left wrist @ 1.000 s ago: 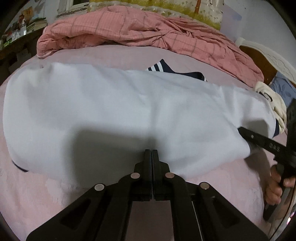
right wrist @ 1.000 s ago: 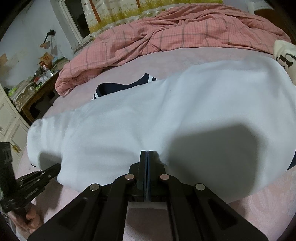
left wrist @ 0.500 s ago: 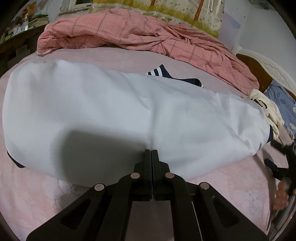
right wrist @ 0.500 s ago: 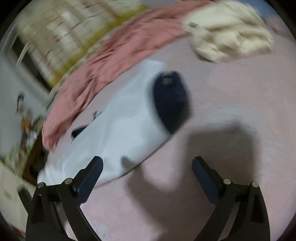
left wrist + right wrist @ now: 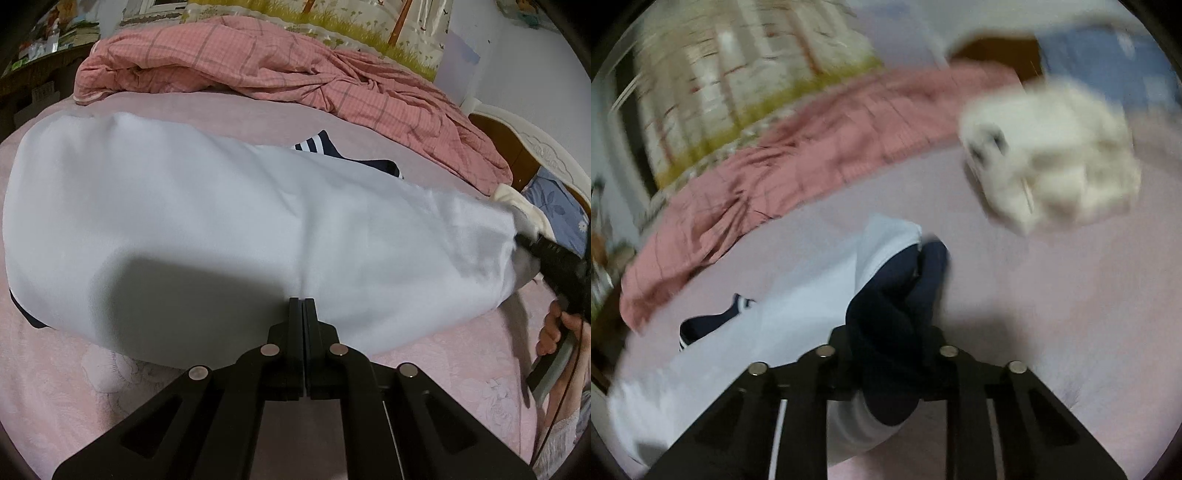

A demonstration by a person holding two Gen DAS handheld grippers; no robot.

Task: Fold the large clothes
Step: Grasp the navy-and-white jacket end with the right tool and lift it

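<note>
A large white garment (image 5: 221,229) with navy striped trim (image 5: 321,146) lies across the pink bed. My left gripper (image 5: 303,302) is shut at the garment's near edge; whether cloth is pinched between the fingers is hidden. In the blurred right wrist view, my right gripper (image 5: 890,332) is closed around the garment's navy end (image 5: 886,317) at the white garment's (image 5: 738,354) right end. That gripper also shows in the left wrist view (image 5: 554,258) at the garment's right end.
A rumpled pink plaid quilt (image 5: 295,74) lies along the far side of the bed. A cream folded garment (image 5: 1052,166) sits at the right, near a blue pillow (image 5: 557,206) and wooden headboard (image 5: 509,147). The pink sheet (image 5: 92,387) is bare in front.
My right gripper opened, swung to the garment's right end and closed on its navy part. The left gripper stayed shut at the near edge, shifting slightly.
</note>
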